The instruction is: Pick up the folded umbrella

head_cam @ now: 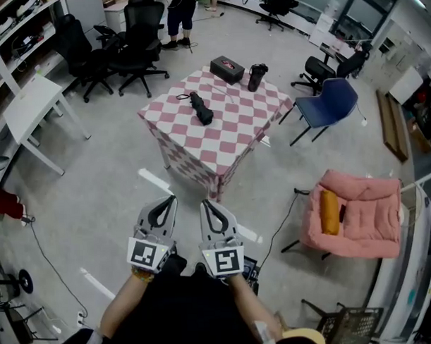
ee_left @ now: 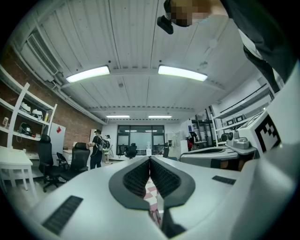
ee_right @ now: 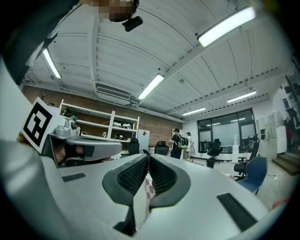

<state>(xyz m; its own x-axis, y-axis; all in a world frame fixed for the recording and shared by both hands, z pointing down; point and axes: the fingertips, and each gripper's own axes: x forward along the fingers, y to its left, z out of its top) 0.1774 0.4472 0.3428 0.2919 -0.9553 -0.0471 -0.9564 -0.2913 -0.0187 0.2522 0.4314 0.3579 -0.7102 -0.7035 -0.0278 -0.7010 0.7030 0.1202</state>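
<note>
The black folded umbrella (head_cam: pixel 200 108) lies on the table with the pink-and-white checked cloth (head_cam: pixel 235 139), toward its left side. My left gripper (head_cam: pixel 172 199) and right gripper (head_cam: pixel 204 203) are held side by side well short of the table's near corner, both pointing level toward it. In each gripper view the jaws meet at the tips with nothing between them: the left gripper (ee_left: pixel 150 158) is shut and the right gripper (ee_right: pixel 148 156) is shut. A sliver of checked cloth shows under each pair of jaws.
A black box (head_cam: pixel 227 68) and a dark mug (head_cam: pixel 257 77) stand at the table's far side. A blue chair (head_cam: pixel 329 104) is right of it, a pink armchair (head_cam: pixel 358 212) nearer right, black office chairs (head_cam: pixel 126 47) and a white desk (head_cam: pixel 29 104) left. A person (head_cam: pixel 182 14) stands beyond.
</note>
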